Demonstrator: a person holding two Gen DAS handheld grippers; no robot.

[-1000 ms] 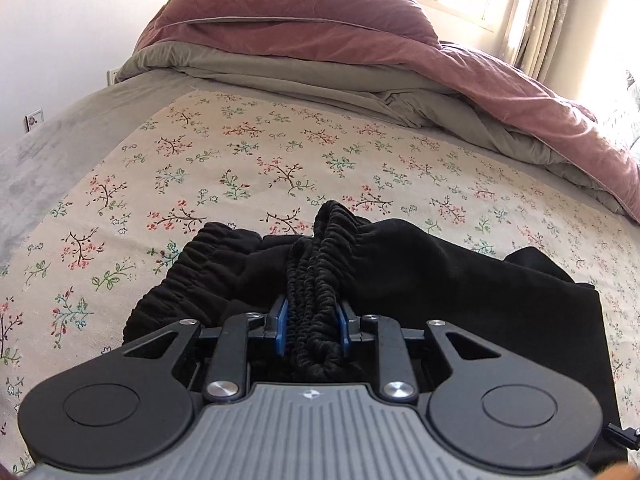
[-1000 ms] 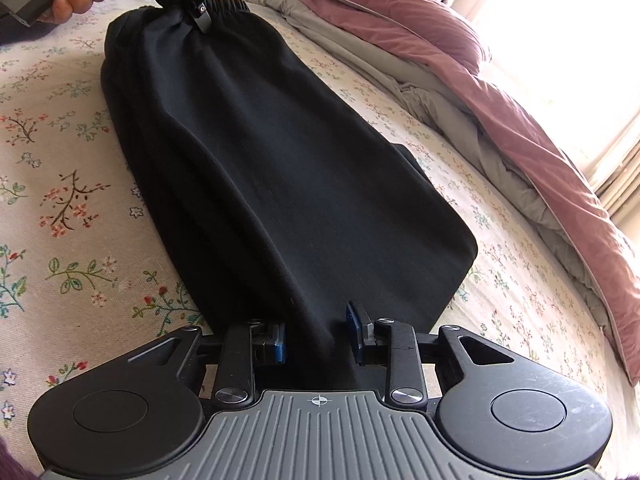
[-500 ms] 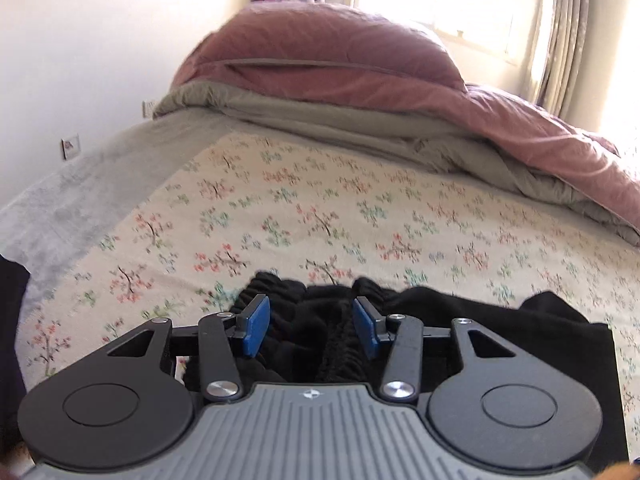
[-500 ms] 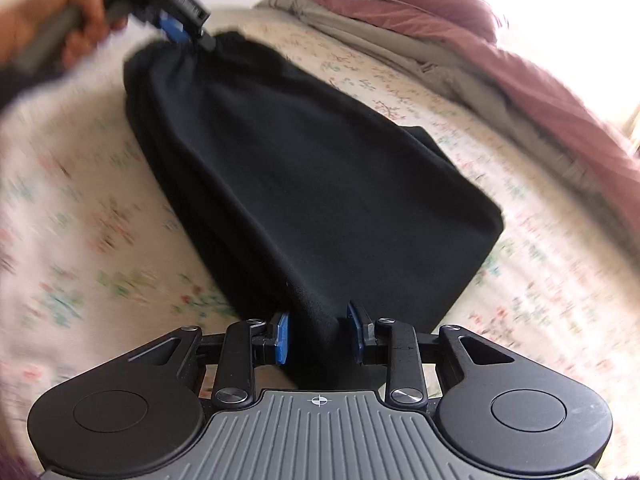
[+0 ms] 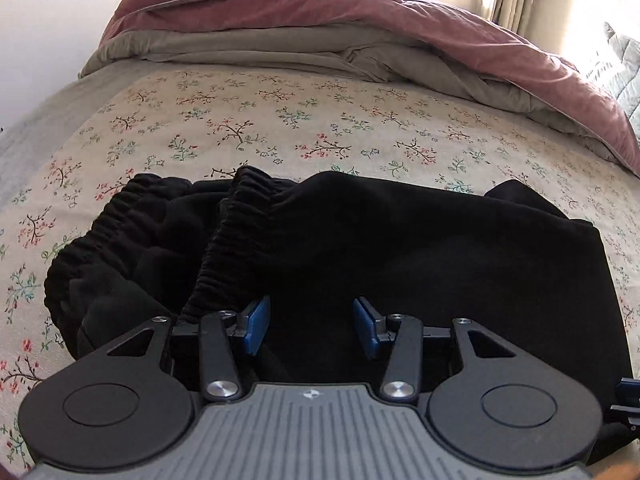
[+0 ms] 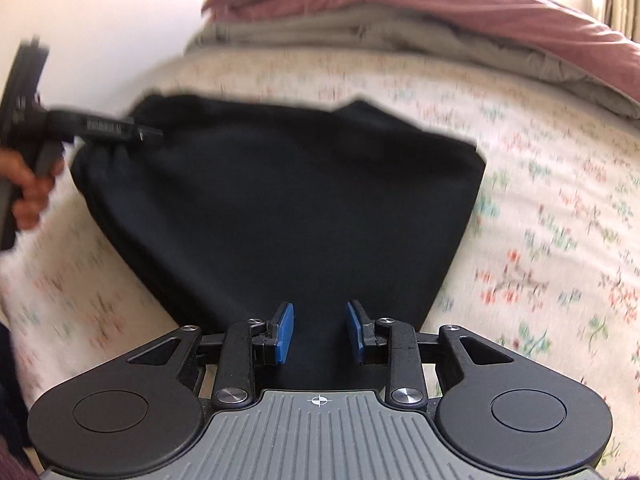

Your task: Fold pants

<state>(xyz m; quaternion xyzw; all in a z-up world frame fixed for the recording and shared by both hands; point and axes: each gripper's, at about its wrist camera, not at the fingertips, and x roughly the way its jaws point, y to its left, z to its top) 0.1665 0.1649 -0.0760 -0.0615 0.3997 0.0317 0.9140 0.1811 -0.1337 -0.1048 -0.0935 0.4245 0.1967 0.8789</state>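
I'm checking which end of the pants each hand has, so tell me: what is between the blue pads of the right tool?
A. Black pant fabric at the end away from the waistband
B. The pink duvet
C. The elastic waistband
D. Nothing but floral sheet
A: the right tool has black fabric of the pants running between its pads, at the end away from the gathered waistband, which lies beside the left tool.

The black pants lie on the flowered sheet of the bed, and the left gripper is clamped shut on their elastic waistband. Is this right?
Not quite. The black pants do lie on the flowered sheet, but the left gripper is not clamped on the elastic waistband. The left wrist view shows its blue pads standing apart, the waistband lying free just beside the left one.
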